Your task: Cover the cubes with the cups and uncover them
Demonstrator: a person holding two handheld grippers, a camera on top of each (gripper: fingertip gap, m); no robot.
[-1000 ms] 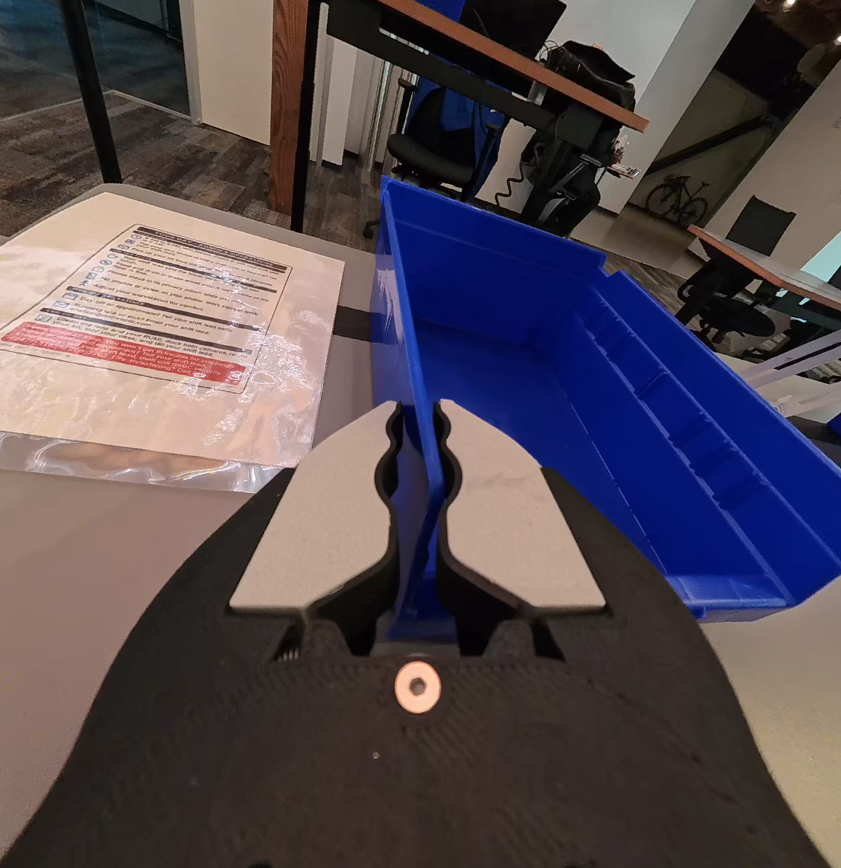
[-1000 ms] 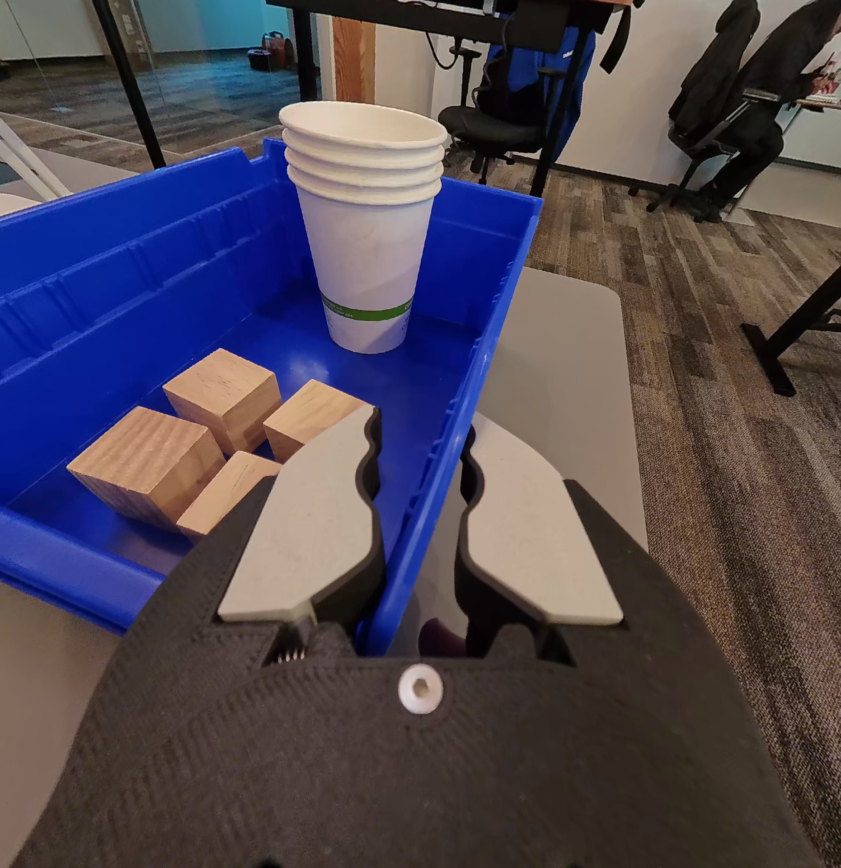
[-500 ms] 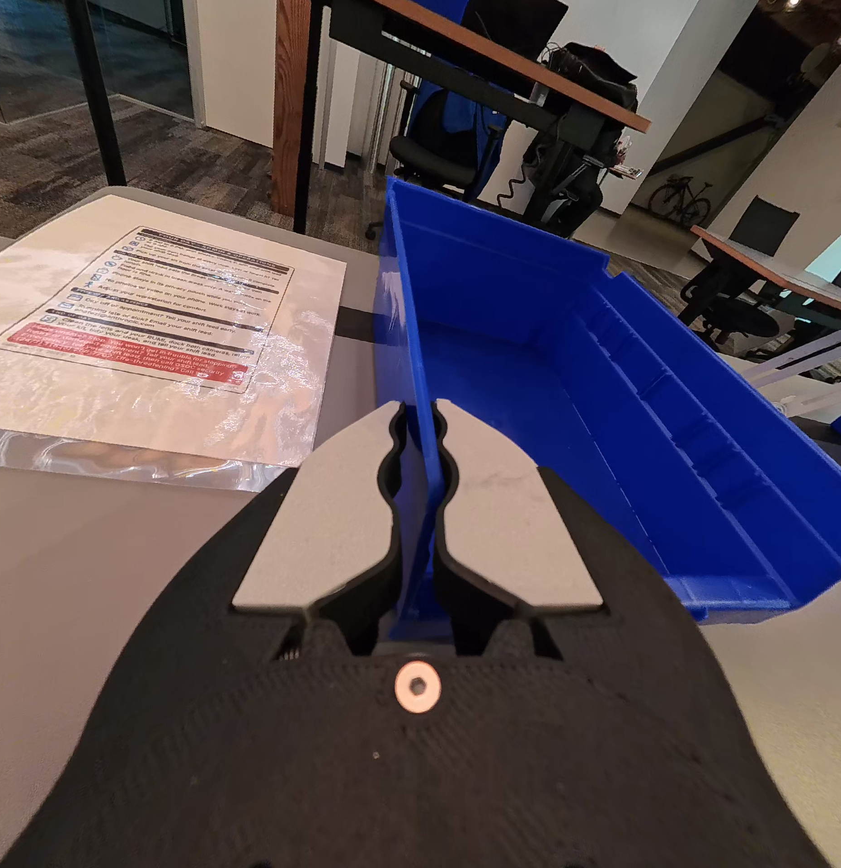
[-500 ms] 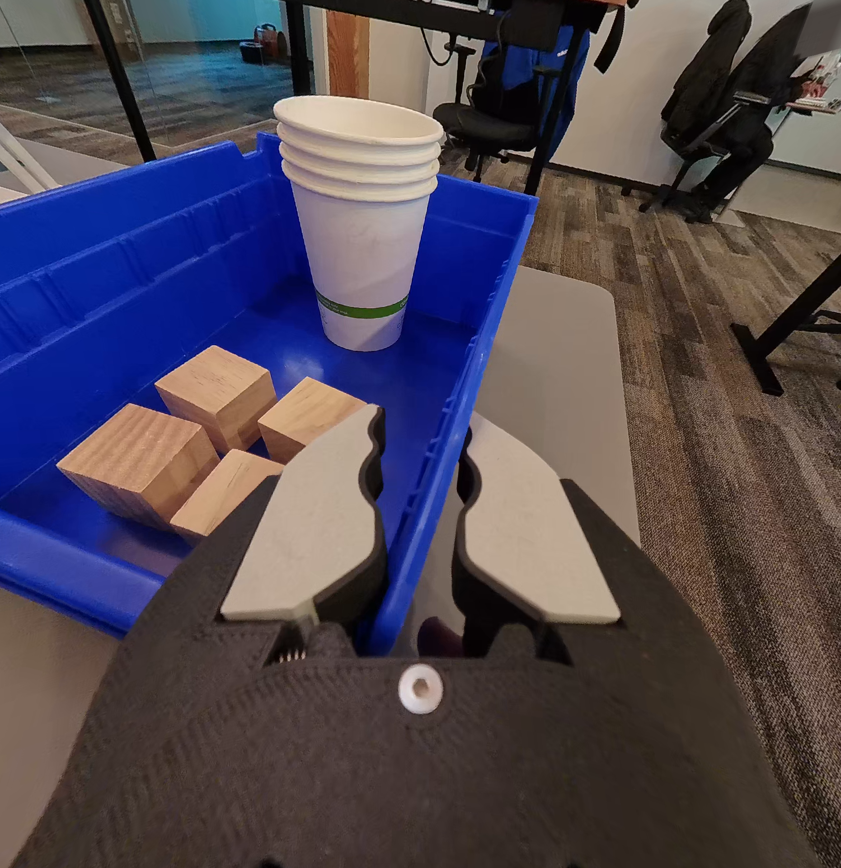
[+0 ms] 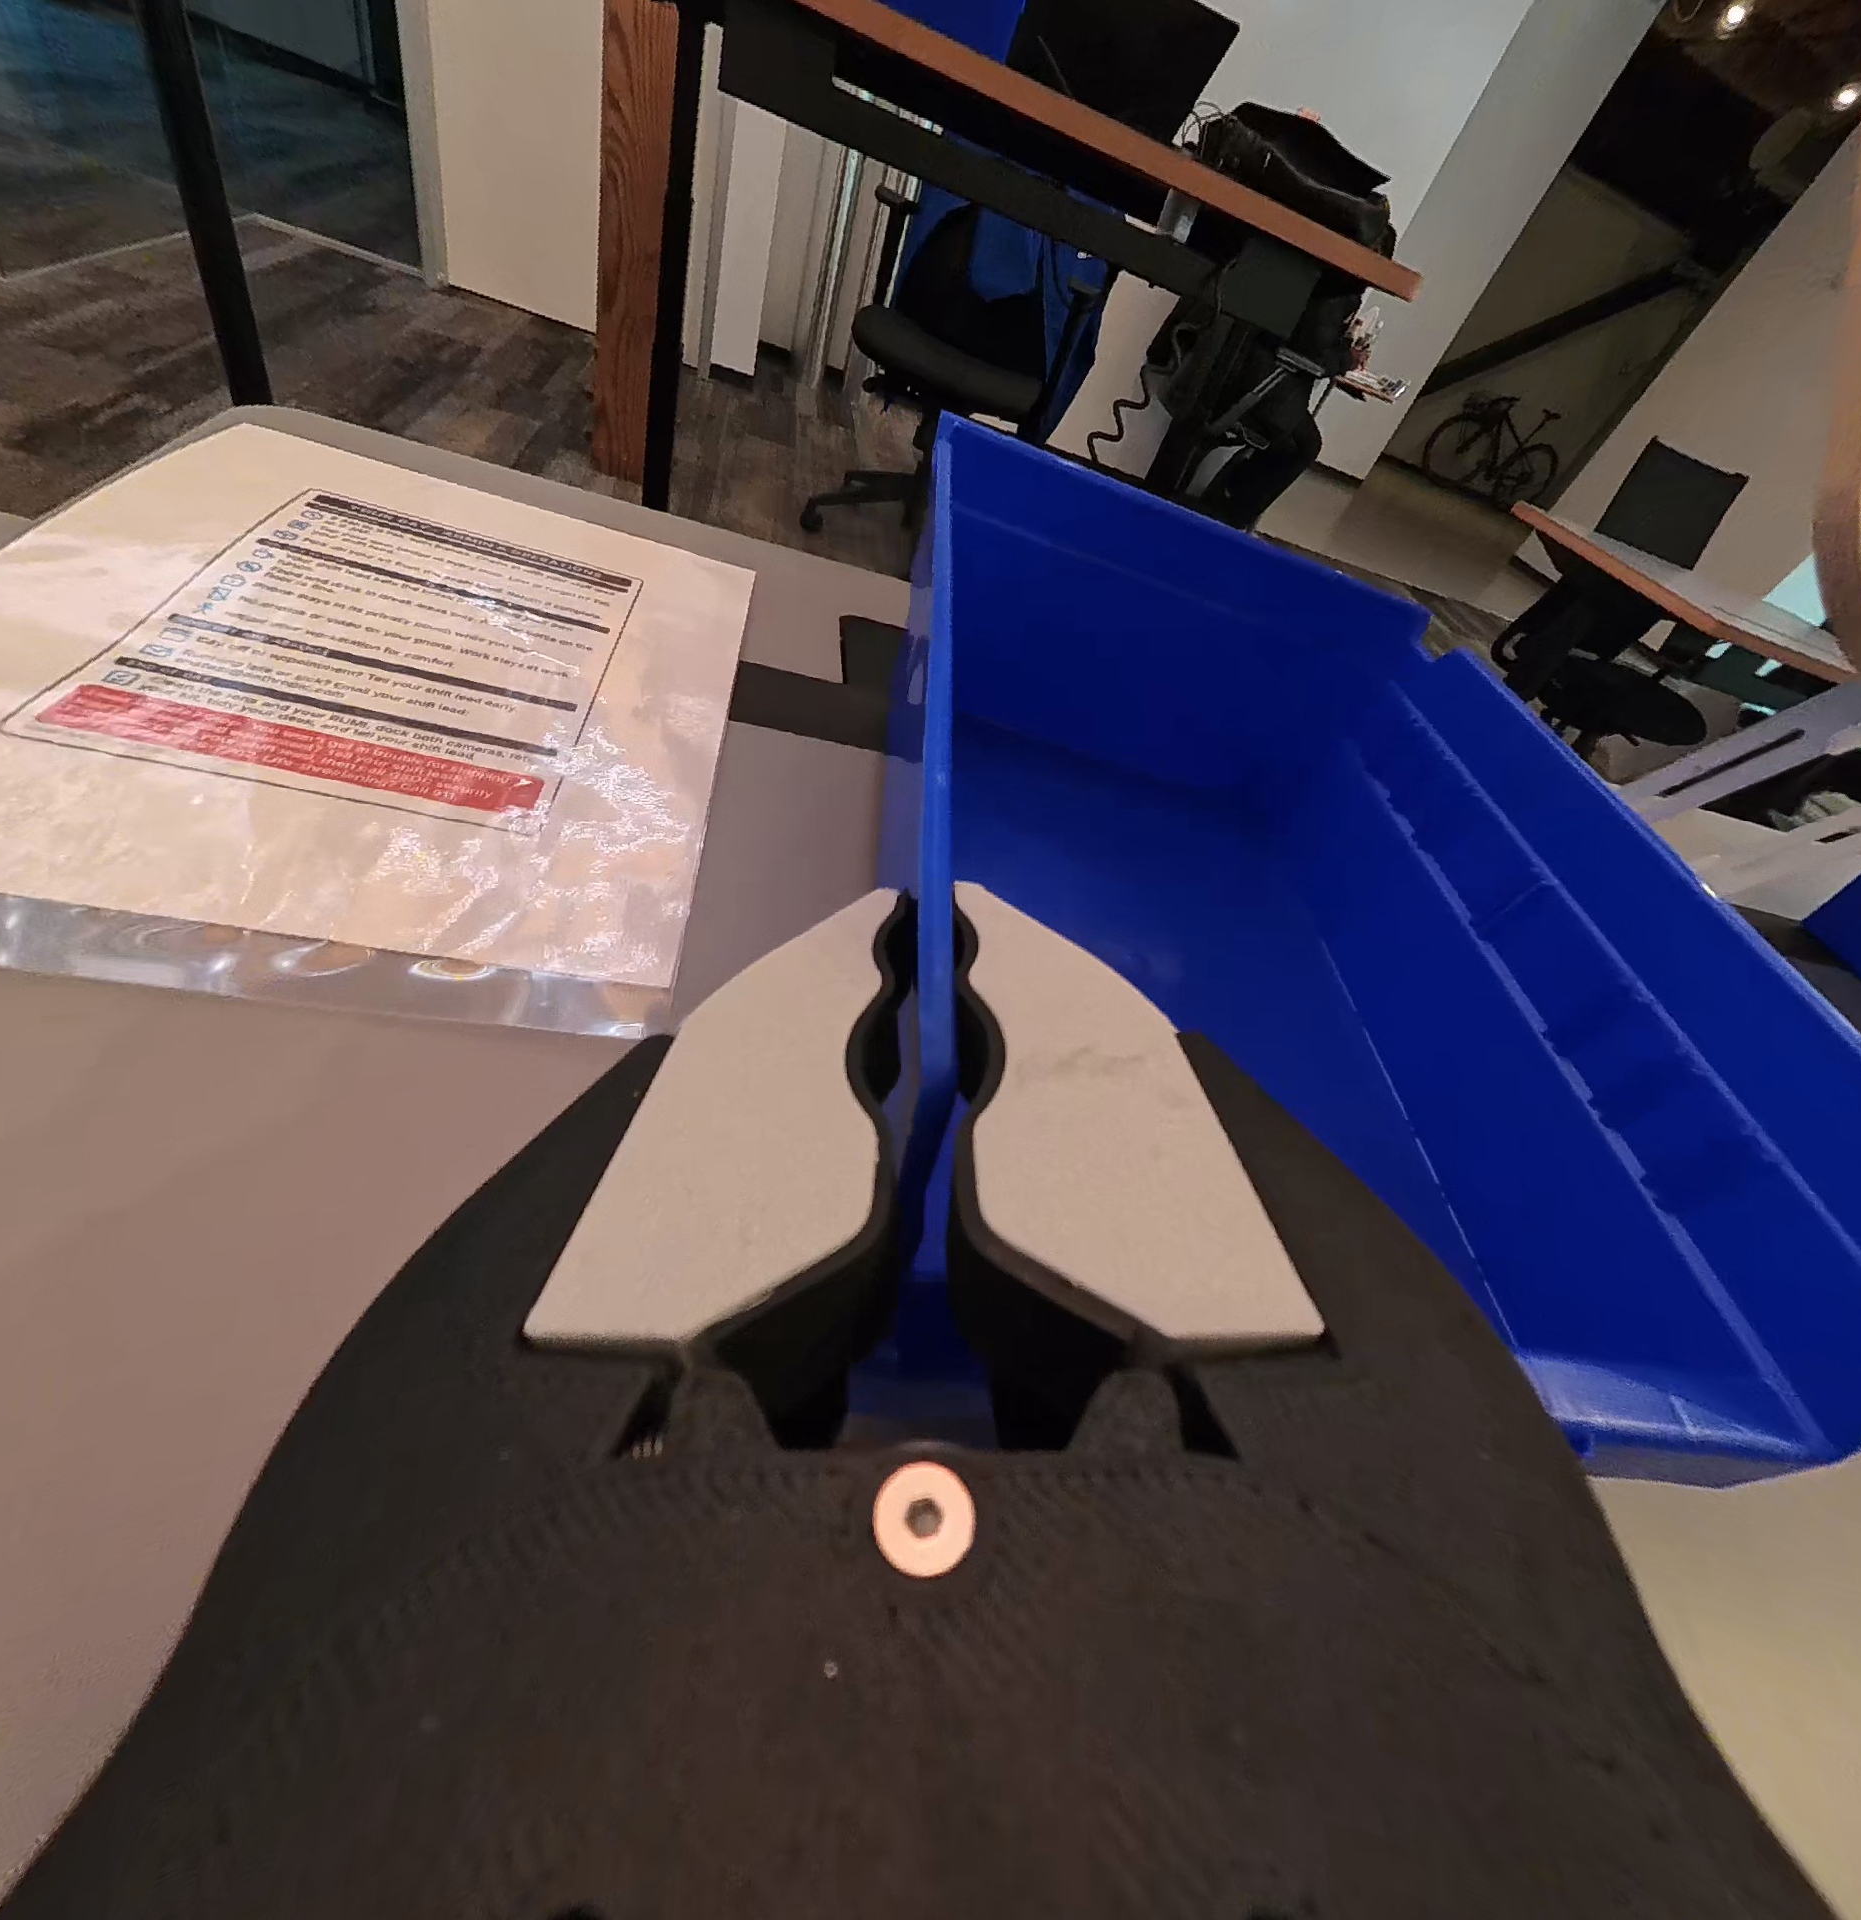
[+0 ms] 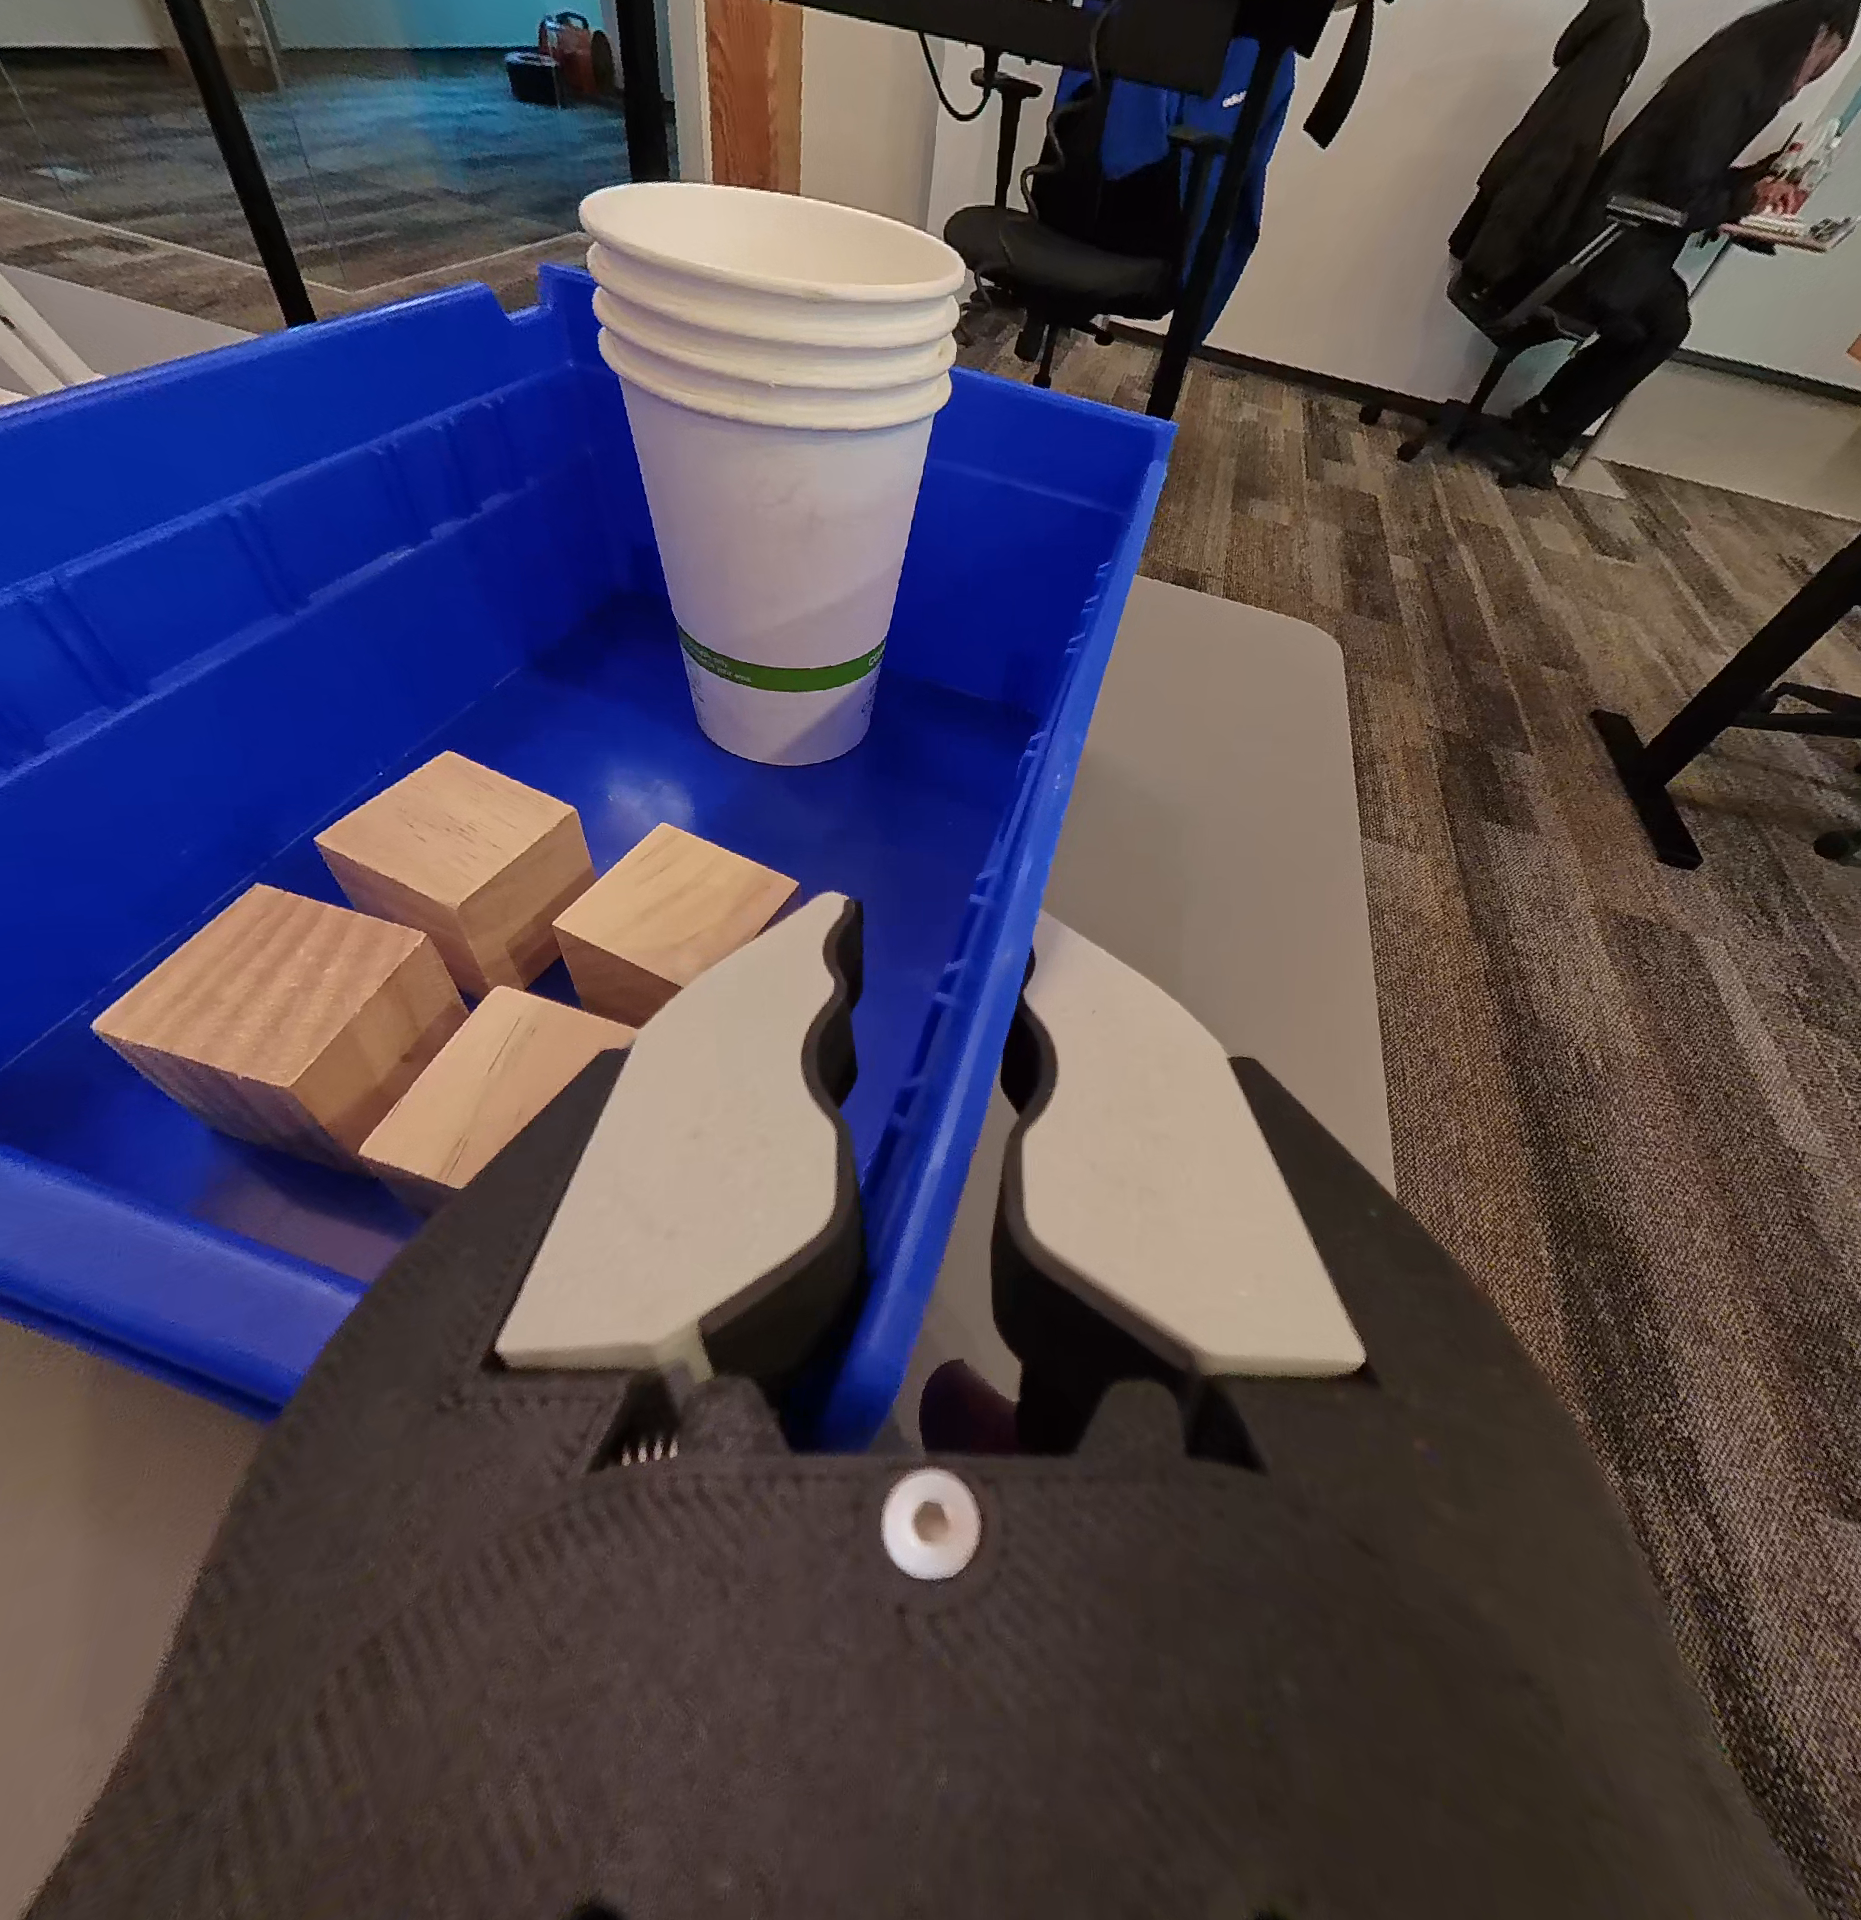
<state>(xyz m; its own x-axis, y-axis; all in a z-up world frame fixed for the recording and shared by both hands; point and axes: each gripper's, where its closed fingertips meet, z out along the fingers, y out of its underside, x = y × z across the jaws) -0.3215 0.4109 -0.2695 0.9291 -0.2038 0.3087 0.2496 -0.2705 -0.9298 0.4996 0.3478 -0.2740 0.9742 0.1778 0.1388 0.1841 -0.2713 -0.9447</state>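
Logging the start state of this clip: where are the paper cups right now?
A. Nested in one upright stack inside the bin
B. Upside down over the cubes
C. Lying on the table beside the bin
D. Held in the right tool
A: the cups stand nested, mouths up, on the floor of the bin, apart from the four bare cubes.

Even indoor light is glaring off the plastic sleeve (image 5: 313, 790) at 10 o'clock, wide-angle distortion is bending edges, focus is staying sharp throughout.
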